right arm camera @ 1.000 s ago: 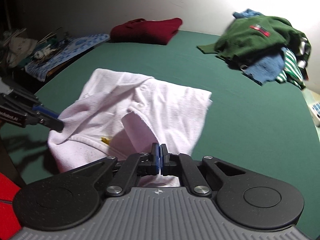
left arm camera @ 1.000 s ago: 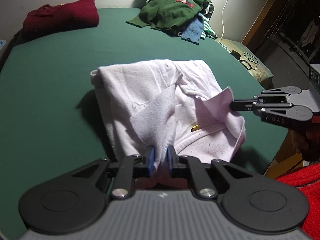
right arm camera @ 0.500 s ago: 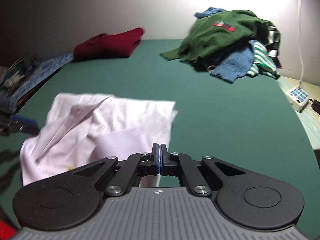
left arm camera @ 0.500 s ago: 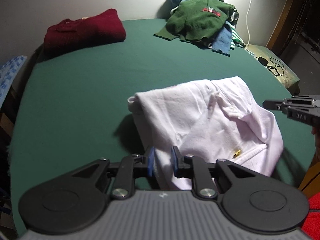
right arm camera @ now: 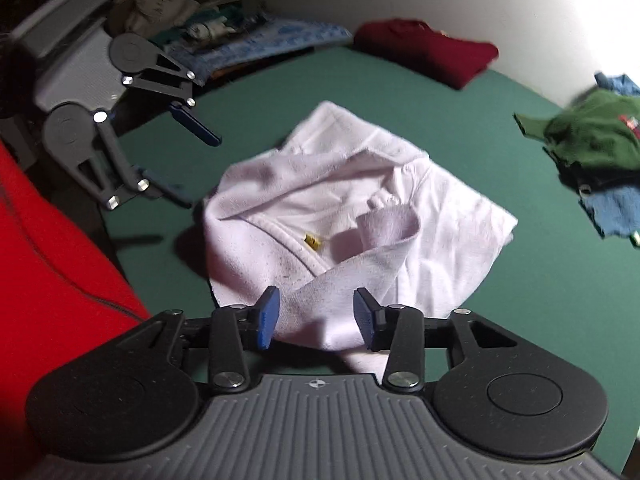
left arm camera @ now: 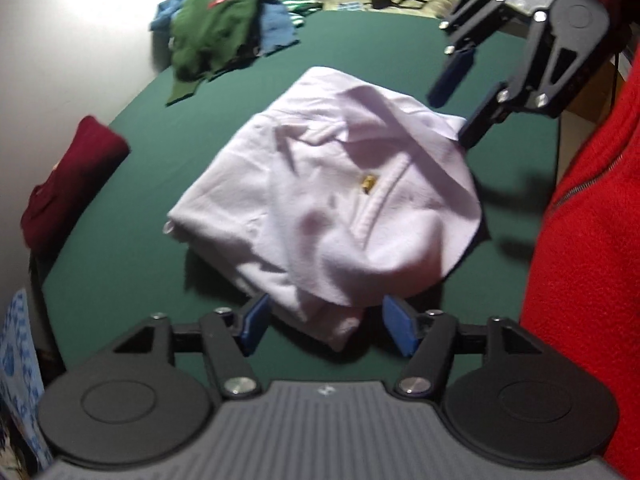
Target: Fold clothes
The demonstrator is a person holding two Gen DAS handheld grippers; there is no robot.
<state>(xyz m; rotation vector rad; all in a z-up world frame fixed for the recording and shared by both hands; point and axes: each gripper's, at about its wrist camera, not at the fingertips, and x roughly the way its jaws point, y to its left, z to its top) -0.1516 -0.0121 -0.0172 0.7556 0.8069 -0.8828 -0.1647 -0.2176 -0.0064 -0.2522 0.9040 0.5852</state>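
White polo shirt [left arm camera: 320,200] lies bunched and partly folded near the middle of the green tabletop [left arm camera: 132,240], collar and placket facing up, a small yellow mark [left arm camera: 368,182] beside the placket. Left gripper [left arm camera: 324,328] hangs over the shirt's near edge; jaws opening, blue pads [left arm camera: 252,328] spread wide either side of a hanging corner of cloth, neither pad pressing on it. Right gripper [right arm camera: 316,316] over the opposite edge; jaws also opening, blue pads [right arm camera: 268,316] apart, with a folded flap of the shirt lying between them, not clamped. Seen from the left wrist view, the right gripper sits at upper right, above the shirt's far corner, fingers parted. Fabric looks slack, edges blurred. Folded dark red garment [left arm camera: 68,188] rests at the table's edge, well apart from the shirt. Heap of unfolded clothes [left arm camera: 224,28], green jumper on top with blue and striped pieces under it, sits at the far side near the wall. Person's red sleeve [left arm camera: 584,260] fills the right margin of the left wrist view. Blue patterned cloth [right arm camera: 260,44] and clutter lie off the table beyond the red garment.
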